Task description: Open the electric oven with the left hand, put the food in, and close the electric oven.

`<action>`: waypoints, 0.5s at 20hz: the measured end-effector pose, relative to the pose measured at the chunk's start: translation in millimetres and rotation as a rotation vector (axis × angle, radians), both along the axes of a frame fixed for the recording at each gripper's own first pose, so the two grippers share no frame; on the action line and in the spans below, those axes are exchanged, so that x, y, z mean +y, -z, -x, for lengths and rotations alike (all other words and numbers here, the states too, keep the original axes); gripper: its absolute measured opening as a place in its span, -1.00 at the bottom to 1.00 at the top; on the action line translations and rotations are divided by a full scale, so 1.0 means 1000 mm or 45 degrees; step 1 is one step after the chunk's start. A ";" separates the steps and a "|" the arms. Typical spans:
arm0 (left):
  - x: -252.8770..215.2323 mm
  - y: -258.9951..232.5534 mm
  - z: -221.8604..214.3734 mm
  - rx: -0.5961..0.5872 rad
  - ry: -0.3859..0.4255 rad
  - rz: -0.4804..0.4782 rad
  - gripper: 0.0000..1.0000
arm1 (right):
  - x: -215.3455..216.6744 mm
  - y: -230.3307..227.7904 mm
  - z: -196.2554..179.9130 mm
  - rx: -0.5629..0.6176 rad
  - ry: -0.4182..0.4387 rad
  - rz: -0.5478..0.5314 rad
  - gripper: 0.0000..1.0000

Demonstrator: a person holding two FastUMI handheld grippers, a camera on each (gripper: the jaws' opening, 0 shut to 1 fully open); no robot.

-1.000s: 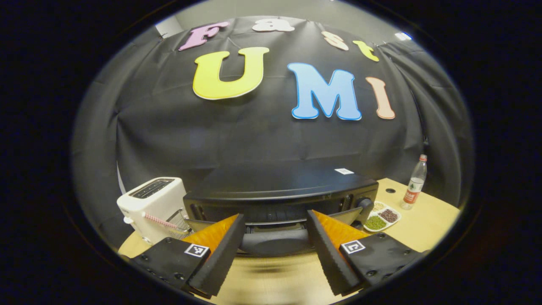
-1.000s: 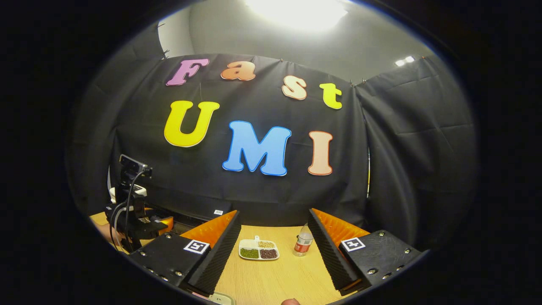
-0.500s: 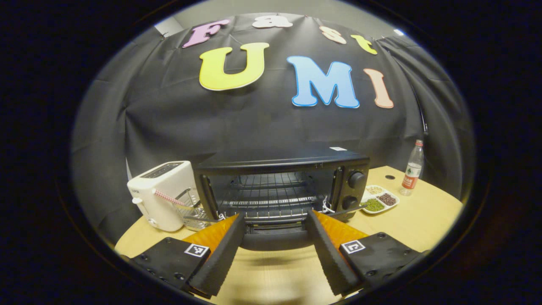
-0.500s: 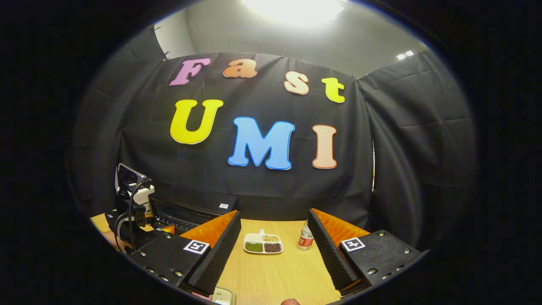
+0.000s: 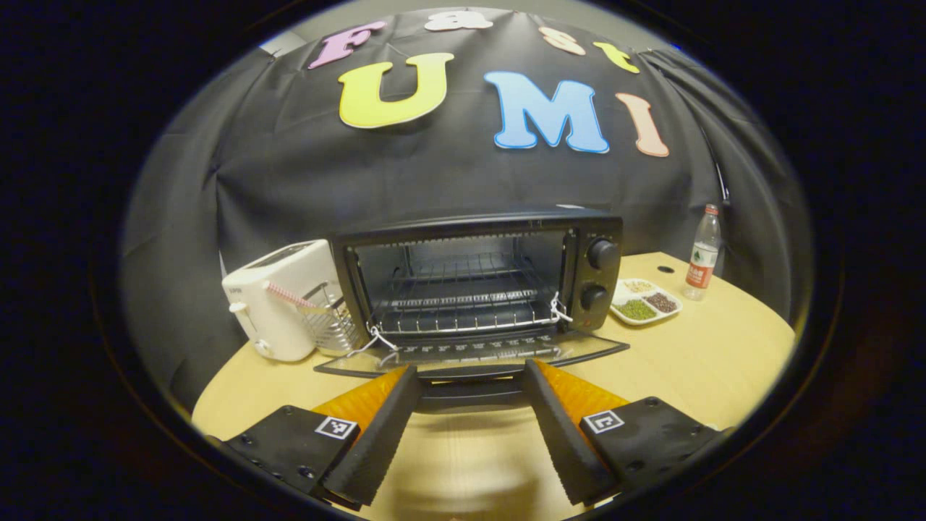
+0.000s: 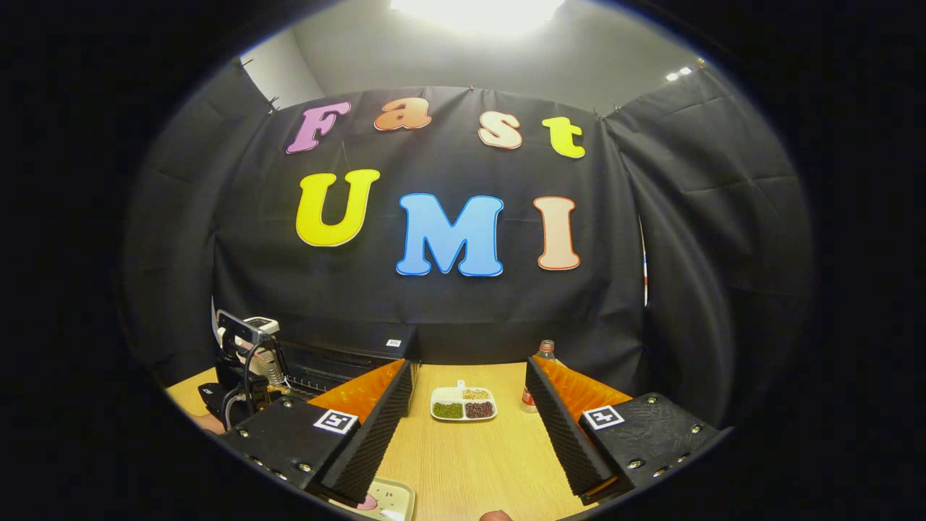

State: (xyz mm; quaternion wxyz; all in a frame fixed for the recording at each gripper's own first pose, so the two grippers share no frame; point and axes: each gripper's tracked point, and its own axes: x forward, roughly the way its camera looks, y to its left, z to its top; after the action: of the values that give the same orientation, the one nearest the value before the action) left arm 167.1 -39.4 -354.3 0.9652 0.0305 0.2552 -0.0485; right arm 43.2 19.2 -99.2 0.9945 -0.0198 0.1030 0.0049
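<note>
Black electric oven [image 5: 477,278] door [image 5: 474,354] is down, wire rack exposed.
Your left gripper [image 5: 469,387] sits spread at the door's front handle [image 5: 470,389]; contact unclear. Right gripper [image 6: 469,416] hangs spread, holding nothing, right of the oven, facing a white divided dish of beans [image 6: 463,404].

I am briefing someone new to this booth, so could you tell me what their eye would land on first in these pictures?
First, the black electric oven at the middle of the wooden table, its glass door folded down flat and the wire rack inside bare. The left gripper stands open at the door's handle. A white toaster sits to the oven's left, a divided dish of beans and a bottle to its right.
</note>
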 end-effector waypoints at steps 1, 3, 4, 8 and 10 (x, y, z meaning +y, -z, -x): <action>0.000 0.006 0.004 0.020 0.002 -0.004 0.89 | 0.000 0.001 0.001 0.007 -0.003 -0.012 0.94; 0.001 0.014 0.015 0.060 -0.005 -0.024 0.95 | 0.001 0.004 0.003 0.026 -0.010 -0.041 0.94; 0.002 0.011 0.018 0.057 -0.011 -0.017 0.96 | 0.002 0.005 0.004 0.033 -0.017 -0.056 0.94; 0.003 -0.044 0.031 -0.067 -0.025 0.020 0.96 | 0.011 0.027 0.008 0.138 -0.078 -0.106 0.94; 0.006 -0.085 0.036 -0.148 -0.032 0.043 1.00 | 0.019 0.041 0.012 0.217 -0.121 -0.148 0.95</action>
State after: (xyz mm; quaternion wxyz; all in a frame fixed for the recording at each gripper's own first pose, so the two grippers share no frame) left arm 131.5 -33.5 -269.1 0.9793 0.0136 0.1982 -0.0387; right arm 30.9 38.3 -140.5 0.9802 0.0336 0.1857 0.0598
